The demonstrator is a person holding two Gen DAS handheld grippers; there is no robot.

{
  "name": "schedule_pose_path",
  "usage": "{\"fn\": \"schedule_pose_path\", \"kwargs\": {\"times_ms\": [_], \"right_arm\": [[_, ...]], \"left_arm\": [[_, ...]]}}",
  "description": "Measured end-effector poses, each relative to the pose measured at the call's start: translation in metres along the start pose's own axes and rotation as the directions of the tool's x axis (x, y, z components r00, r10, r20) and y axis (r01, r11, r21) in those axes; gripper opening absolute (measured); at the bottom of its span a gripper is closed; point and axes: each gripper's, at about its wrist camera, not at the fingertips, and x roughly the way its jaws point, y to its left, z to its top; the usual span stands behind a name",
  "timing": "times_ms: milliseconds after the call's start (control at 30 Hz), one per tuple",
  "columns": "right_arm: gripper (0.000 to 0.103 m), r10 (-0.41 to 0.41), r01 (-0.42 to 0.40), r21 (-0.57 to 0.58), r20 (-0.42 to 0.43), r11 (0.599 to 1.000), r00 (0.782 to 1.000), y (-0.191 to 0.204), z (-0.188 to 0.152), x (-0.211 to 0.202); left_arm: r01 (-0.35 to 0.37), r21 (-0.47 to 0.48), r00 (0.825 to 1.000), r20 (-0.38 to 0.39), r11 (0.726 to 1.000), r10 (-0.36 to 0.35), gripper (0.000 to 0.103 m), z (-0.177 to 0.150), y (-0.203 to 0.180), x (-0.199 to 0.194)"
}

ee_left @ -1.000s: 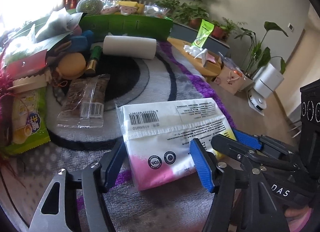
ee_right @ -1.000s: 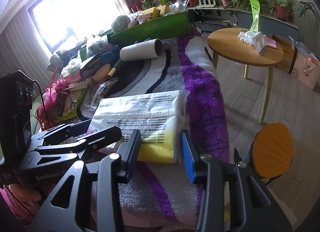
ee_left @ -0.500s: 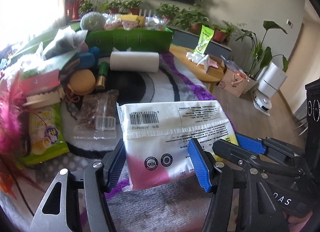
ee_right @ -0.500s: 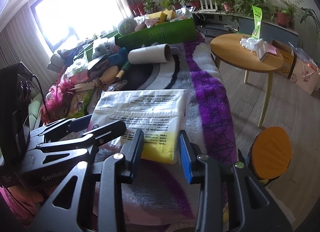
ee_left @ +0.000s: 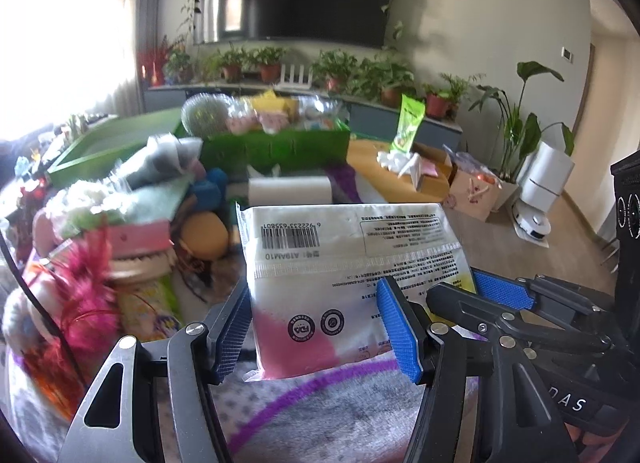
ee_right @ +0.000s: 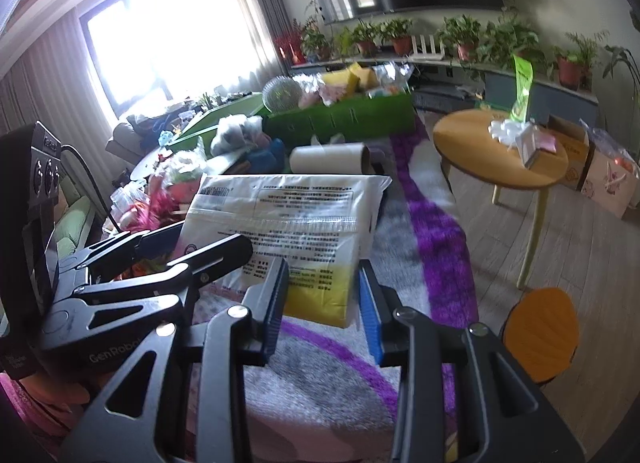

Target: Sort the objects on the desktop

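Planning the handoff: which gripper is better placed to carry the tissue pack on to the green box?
Left, probably: the left gripper spans the tissue pack's wide pink end; the right gripper pinches only its yellow corner.

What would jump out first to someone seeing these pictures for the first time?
First, the white tissue pack with pink and yellow ends, held up in the middle of both views: the left claw pinches its pink end, the right claw its yellow end. Behind it, a green tray heaped with items sits at the far end of the purple-striped rug. A bright pink feathery thing stands out in the clutter on the left.
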Motion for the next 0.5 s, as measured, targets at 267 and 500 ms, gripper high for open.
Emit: {"fn": "schedule_pose_path", "kwargs": {"times_ms": [267,500], "right_arm": [[0.036,0.045,-0.042,-0.046,0.07,0.998,0.997,0.022,0.024,-0.008],[0.036,0.079,-0.067,-0.107,0.111,0.992,0.991,0.049,0.045,-0.008]], "left_arm": [[-0.055,0.008,0.993,0.102,0.998,0.054,0.063,0.021,0.015,-0.026],[-0.093,-0.013,0.981,0.169,0.996,0.094,0.063,0.034,0.039,-0.043]]}}
